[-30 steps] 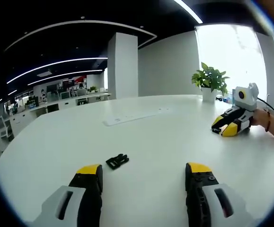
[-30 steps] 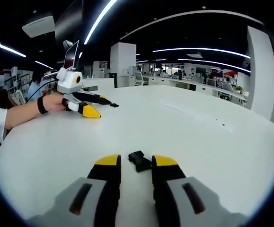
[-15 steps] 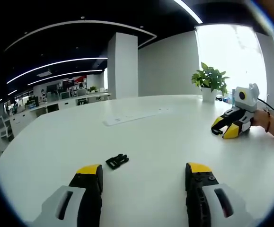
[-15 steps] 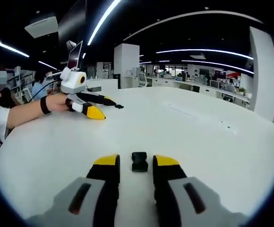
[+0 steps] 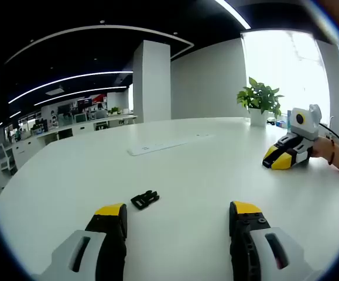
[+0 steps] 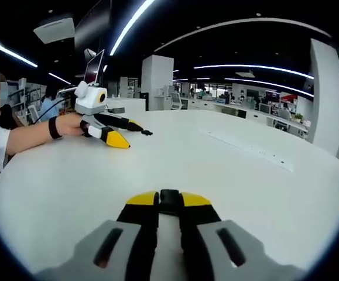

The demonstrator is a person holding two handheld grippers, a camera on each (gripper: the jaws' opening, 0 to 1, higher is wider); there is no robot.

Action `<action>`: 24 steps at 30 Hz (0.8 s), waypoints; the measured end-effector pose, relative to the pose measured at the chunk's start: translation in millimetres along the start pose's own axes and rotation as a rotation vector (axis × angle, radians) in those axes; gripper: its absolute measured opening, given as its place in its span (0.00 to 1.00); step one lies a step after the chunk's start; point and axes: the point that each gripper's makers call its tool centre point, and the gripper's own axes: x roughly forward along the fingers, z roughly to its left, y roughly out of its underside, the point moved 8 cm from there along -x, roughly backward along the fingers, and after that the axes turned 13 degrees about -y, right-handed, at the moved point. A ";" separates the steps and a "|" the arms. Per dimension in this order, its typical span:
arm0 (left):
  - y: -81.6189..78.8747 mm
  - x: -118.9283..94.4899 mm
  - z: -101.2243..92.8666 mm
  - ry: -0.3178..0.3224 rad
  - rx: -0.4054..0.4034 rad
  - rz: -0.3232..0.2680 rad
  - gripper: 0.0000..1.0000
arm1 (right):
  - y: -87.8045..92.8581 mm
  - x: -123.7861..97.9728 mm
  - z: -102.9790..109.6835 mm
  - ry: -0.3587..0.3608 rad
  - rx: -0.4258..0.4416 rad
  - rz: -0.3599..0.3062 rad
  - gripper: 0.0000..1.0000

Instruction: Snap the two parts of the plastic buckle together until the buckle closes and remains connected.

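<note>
A black pronged buckle part (image 5: 145, 199) lies on the white table (image 5: 192, 170), just ahead of my left jaw tip. My left gripper (image 5: 178, 212) stands wide open with nothing between its yellow-tipped jaws. In the right gripper view, my right gripper (image 6: 169, 204) is shut on the other black buckle part (image 6: 169, 196), pinched between the yellow tips low over the table (image 6: 228, 175). The left gripper (image 6: 112, 133) shows far off at the left, with the pronged part (image 6: 147, 133) in front of it. The right gripper (image 5: 281, 158) shows at the far right of the left gripper view.
A potted plant (image 5: 260, 100) stands at the table's far edge. A long white strip (image 5: 160, 146) (image 6: 248, 150) lies flat on the table. A person's arm with a dark wristband (image 6: 52, 129) holds the left gripper; a hand (image 5: 332, 153) holds the right one.
The right jaws have shut on the buckle part, which first turned straight between them. The left gripper and the pronged part have not moved.
</note>
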 end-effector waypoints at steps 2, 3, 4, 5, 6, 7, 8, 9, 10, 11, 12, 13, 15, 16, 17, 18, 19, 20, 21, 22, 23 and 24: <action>0.0 0.1 0.1 0.000 0.000 0.000 0.72 | -0.2 0.2 -0.3 0.003 0.000 0.000 0.12; 0.0 0.3 0.2 0.000 0.000 0.000 0.72 | -0.2 0.3 -0.5 0.006 0.003 0.000 0.12; -0.1 0.4 0.3 0.000 0.000 0.000 0.72 | -0.4 0.6 -0.6 0.012 0.002 0.000 0.12; -0.1 0.4 0.1 0.000 0.000 0.000 0.72 | -0.7 0.8 0.1 0.017 0.004 0.000 0.12; -0.1 0.4 0.1 0.000 0.000 0.000 0.72 | -0.7 0.9 -0.2 0.020 0.015 0.003 0.11; -0.1 0.6 0.2 0.000 -0.001 0.000 0.72 | -0.4 0.9 -0.2 0.020 0.031 0.001 0.11; -0.2 0.7 0.3 0.000 0.000 0.000 0.72 | -0.3 1.0 -0.1 0.023 0.034 0.000 0.11; -0.3 0.8 0.3 0.000 0.000 0.000 0.72 | -0.2 0.7 -0.6 0.034 0.032 0.001 0.11; -0.3 0.8 0.4 0.000 -0.001 0.000 0.72 | 0.2 0.4 0.8 0.044 0.034 0.002 0.11; -0.3 0.8 0.4 0.000 0.000 0.000 0.72 | 0.2 0.2 1.1 0.048 0.033 0.001 0.11; -0.4 0.8 0.4 0.000 0.000 0.000 0.72 | 0.4 0.1 2.1 0.048 0.035 0.001 0.11; -0.4 0.8 0.5 0.000 0.000 0.000 0.72 | 0.4 0.1 2.3 0.047 0.034 0.002 0.11; -0.5 1.0 0.7 0.000 0.000 0.000 0.72 | 0.4 0.2 2.3 0.046 0.045 0.002 0.10; -0.5 1.0 0.7 0.000 0.000 0.000 0.72 | 0.4 0.2 2.3 0.047 0.046 0.002 0.10; -0.5 0.9 0.6 0.000 0.000 0.000 0.72 | 0.7 0.1 2.5 0.053 0.050 0.000 0.10; -0.4 0.8 0.5 0.000 0.000 0.000 0.72 | 0.9 -0.2 2.8 0.056 0.057 0.000 0.11; -0.5 0.8 0.5 0.000 0.000 0.000 0.72 | 0.8 -1.0 1.6 0.072 0.061 0.007 0.11; -0.5 0.8 0.6 0.000 0.000 0.000 0.72 | 0.1 -1.5 0.4 0.084 0.064 0.014 0.11; -0.6 0.9 0.7 0.000 0.000 0.000 0.72 | -1.8 -2.5 1.0 0.077 0.072 0.003 0.11; -0.7 1.0 0.9 0.000 0.000 0.000 0.72 | -7.4 -2.7 1.0 0.079 0.093 -0.049 0.11; -0.6 0.8 0.7 0.000 0.000 0.000 0.72 | -10.7 -4.4 1.0 0.083 0.092 -0.065 0.11; -0.6 0.7 0.5 0.000 0.000 0.000 0.72 | -15.5 -5.9 1.8 0.076 0.104 -0.082 0.11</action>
